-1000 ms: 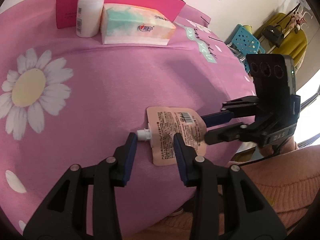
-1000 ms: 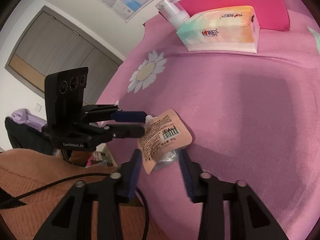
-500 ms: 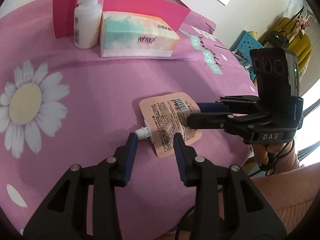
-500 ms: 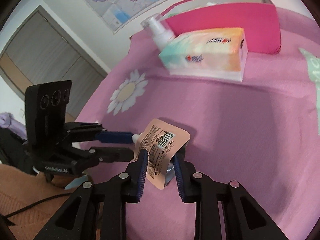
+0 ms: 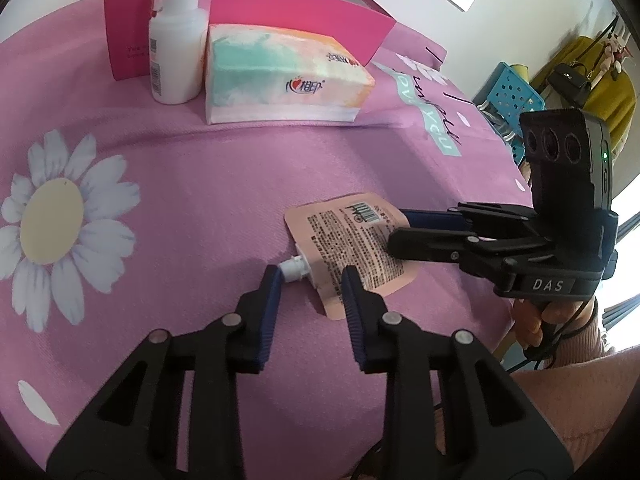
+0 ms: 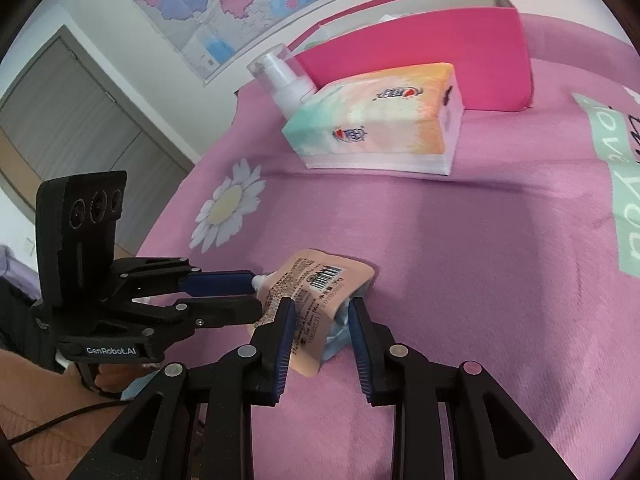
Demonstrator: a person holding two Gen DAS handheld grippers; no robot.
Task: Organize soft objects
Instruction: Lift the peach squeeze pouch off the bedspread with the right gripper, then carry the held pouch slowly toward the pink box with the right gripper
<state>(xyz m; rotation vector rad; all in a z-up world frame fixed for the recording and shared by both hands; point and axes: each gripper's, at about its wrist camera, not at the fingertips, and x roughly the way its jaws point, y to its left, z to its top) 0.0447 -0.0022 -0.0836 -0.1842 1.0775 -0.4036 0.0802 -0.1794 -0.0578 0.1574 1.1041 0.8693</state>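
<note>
A peach spouted pouch point(image 5: 352, 240) with a barcode lies on the pink daisy bedspread point(image 5: 180, 184), held from both ends. My left gripper point(image 5: 312, 276) is shut across its white spout and near corner. In the right wrist view this gripper point(image 6: 256, 292) reaches the pouch point(image 6: 316, 284) from the left. My right gripper point(image 6: 320, 312) pinches the pouch's bottom edge, which is bent up off the cloth. Its jaws are opening slightly, with the pads still on the pouch. In the left wrist view it point(image 5: 396, 228) comes in from the right.
A tissue pack point(image 5: 280, 76) and a white pump bottle point(image 5: 174, 52) stand farther back, in front of an open pink box point(image 5: 280, 8). A blue crate point(image 5: 516, 96) sits beyond the bed's right edge. A hand point(image 5: 532, 320) holds the right gripper's handle.
The right gripper's jaws, wide around the pouch's bottom edge a second ago, have closed onto it. The left jaws have narrowed onto the spout end. The pouch has shifted slightly.
</note>
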